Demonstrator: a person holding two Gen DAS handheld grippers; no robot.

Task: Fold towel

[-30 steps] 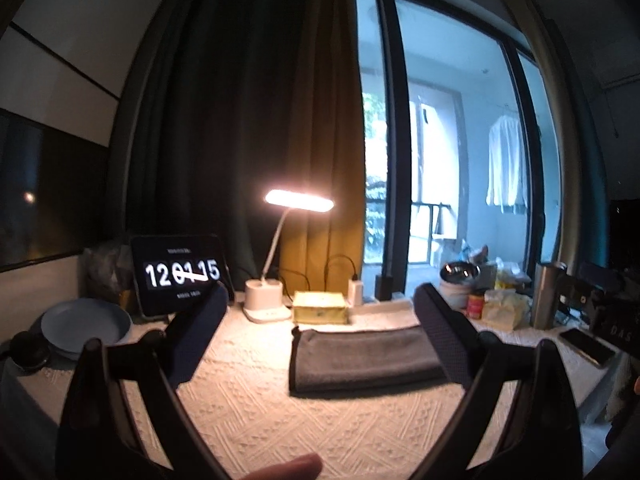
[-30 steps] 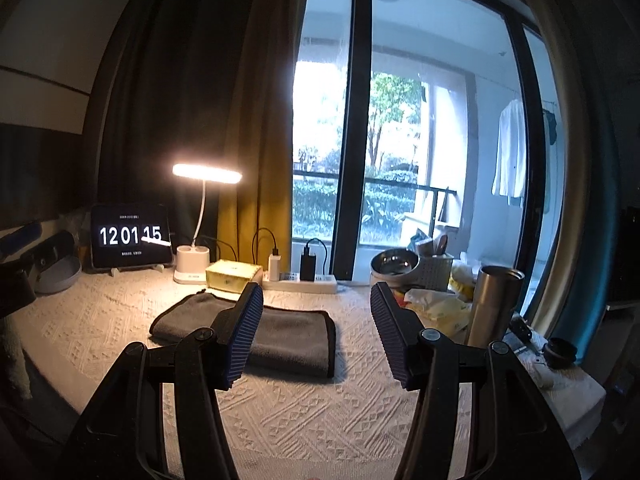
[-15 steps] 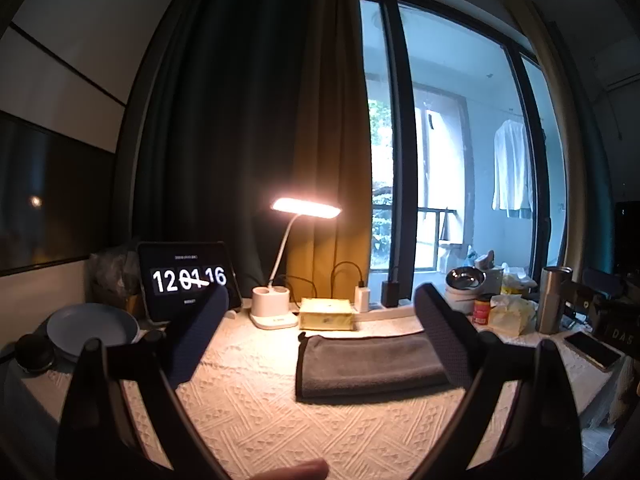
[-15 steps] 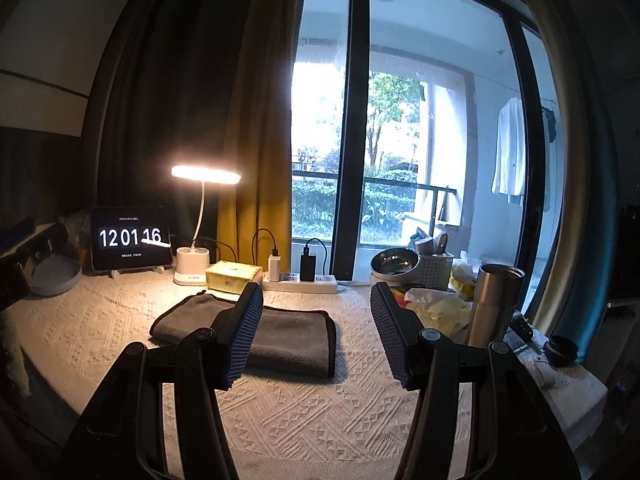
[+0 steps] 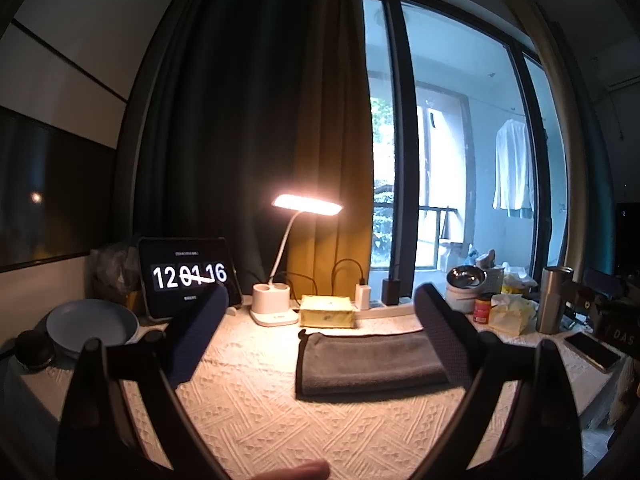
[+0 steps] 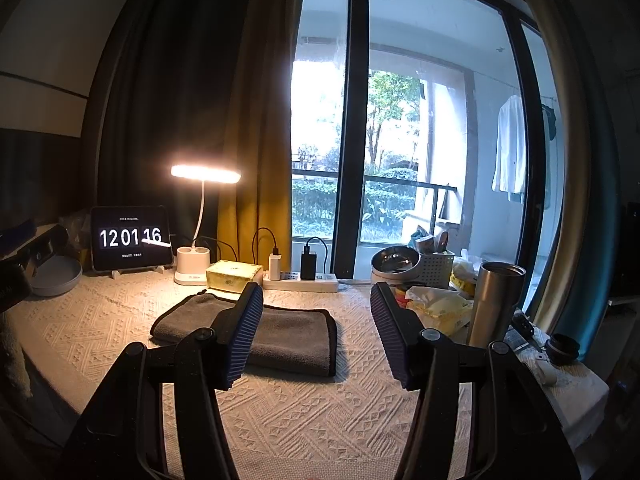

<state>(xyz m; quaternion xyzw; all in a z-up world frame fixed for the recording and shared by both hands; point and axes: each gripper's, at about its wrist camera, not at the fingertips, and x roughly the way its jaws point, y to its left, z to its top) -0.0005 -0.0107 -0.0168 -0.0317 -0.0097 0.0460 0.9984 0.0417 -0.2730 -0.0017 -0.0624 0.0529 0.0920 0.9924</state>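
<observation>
From the left wrist view, the left gripper (image 5: 320, 320) hangs above the bench (image 5: 260, 420) with its fingers (image 5: 196, 340) spread wide and nothing between them. The towel (image 5: 368, 362) lies flat on the patterned bench cover, ahead and a little to the right, in front of the yellow box (image 5: 327, 311) and the lamp (image 5: 276, 308). It is a neat grey rectangle of stacked layers, its edges lined up. Its long axis runs left to right across the view, with one short end pointing toward the clock (image 5: 188, 276) side and the other hidden behind the right finger.

From the right wrist view, the right gripper (image 6: 316, 332) is also released, its fingers (image 6: 244, 332) well apart and holding nothing. The towel (image 6: 288, 336) sits ahead and slightly left, partly hidden by the left finger. Here the layering shows at the right short end, where a dark-trimmed edge drops squarely to the bench (image 6: 320, 420). The long axis runs from near the lamp (image 6: 194, 264) side toward the steel cup (image 6: 496, 304) side, roughly parallel to the window.

Judging by the compact, even shape and both grippers standing clear of it, the folding looks finished or nearly so. At most one further fold across the long axis might remain.
</observation>
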